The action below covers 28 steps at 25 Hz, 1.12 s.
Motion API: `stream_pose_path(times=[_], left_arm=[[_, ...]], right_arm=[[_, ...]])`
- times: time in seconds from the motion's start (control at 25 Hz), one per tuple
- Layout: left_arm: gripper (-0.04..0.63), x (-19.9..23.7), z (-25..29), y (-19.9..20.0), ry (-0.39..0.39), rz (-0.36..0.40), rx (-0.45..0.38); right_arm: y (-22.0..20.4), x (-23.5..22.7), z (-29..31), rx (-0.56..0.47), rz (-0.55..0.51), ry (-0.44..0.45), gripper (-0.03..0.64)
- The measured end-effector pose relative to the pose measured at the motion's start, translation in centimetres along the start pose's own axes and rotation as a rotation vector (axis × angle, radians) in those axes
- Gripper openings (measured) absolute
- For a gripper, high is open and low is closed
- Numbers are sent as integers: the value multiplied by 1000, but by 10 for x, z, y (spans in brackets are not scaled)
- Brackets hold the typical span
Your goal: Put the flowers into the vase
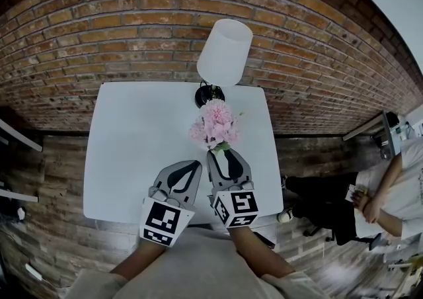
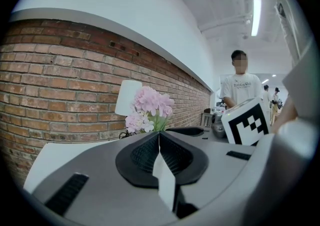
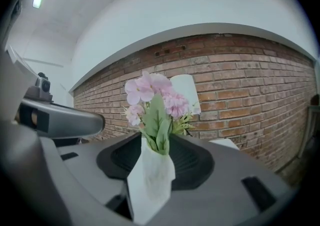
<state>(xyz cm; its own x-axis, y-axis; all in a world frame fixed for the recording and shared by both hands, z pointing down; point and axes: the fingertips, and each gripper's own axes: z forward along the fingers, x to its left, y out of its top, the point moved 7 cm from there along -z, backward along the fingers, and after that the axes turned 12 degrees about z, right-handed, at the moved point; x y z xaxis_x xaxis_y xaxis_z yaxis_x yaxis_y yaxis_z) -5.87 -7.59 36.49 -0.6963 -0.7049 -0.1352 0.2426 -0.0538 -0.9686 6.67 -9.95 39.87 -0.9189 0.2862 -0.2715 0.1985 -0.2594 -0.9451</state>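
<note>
Your right gripper [image 1: 223,154] has its tongs spread wide, with the white vase [image 3: 150,180] standing in the gap between them and not clamped. The pink flowers [image 1: 215,124] already sit in that vase, at twelve o'clock from the tips on the white table [image 1: 132,145]. Your left gripper [image 1: 193,165], just beside it at nine o'clock, has its tongs pressed together on nothing, and the lamp [image 1: 225,49] stands at twelve o'clock beyond the flowers.
</note>
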Motion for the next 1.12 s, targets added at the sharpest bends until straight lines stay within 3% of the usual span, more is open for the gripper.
stream_pose_path(times=[0.68, 1.12], left_arm=[[9, -3, 2, 9, -1, 7, -24], [9, -3, 0, 16, 2, 13, -42]], right_arm=[[24, 17, -25, -75, -6, 16, 49], [42, 35, -46, -128, -66, 44, 17]])
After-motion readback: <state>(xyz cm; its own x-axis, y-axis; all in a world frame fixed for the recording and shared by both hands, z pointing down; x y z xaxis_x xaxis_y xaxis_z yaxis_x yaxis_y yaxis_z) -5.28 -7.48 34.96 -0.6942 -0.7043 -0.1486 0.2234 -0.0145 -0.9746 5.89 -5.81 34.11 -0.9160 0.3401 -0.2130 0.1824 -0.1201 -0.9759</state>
